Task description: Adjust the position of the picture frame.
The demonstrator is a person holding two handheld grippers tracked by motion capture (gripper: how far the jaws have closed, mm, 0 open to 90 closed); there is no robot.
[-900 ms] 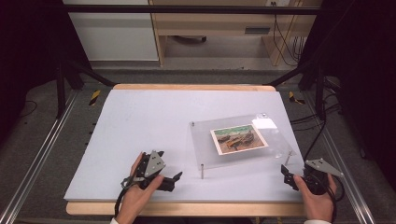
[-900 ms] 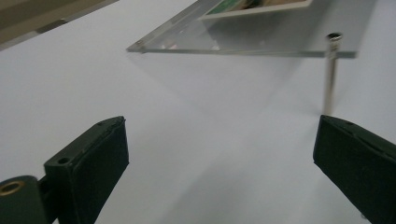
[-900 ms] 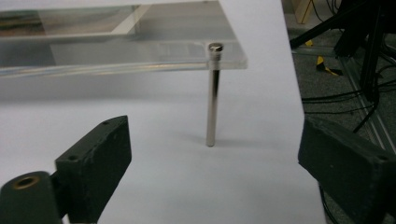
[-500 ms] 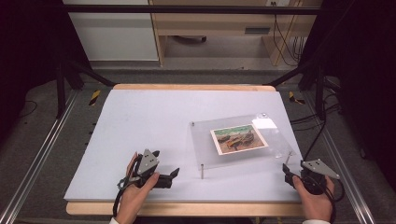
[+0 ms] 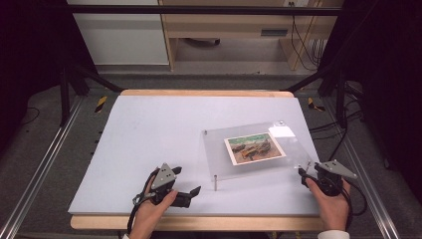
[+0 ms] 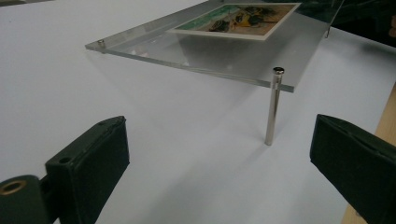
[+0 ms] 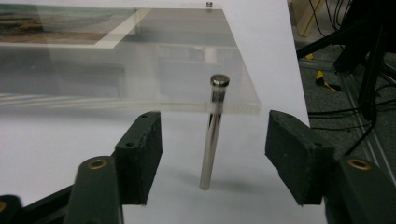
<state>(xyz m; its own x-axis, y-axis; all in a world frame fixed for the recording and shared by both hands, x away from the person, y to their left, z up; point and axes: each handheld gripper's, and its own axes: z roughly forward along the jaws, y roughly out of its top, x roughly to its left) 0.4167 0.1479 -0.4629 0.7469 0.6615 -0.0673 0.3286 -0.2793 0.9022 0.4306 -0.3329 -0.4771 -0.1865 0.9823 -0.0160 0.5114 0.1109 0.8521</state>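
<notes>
White table (image 5: pixel 149 134), post (image 7: pixel 212 133) between right tool (image 7: pixel 214 154) jaws

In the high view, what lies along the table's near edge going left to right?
Left gripper → near-left metal post of the clear acrylic frame → right gripper, at the frame's near-right corner.

Picture (image 5: pixel 255 148) on raised clear panel (image 5: pixel 298 149), probably right of table (image 5: pixel 149 129) centre

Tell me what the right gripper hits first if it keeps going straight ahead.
Most likely the metal leg at the acrylic frame's near corner: it stands between the right gripper's open jaws, just ahead, untouched. Depth is uncertain.
</notes>
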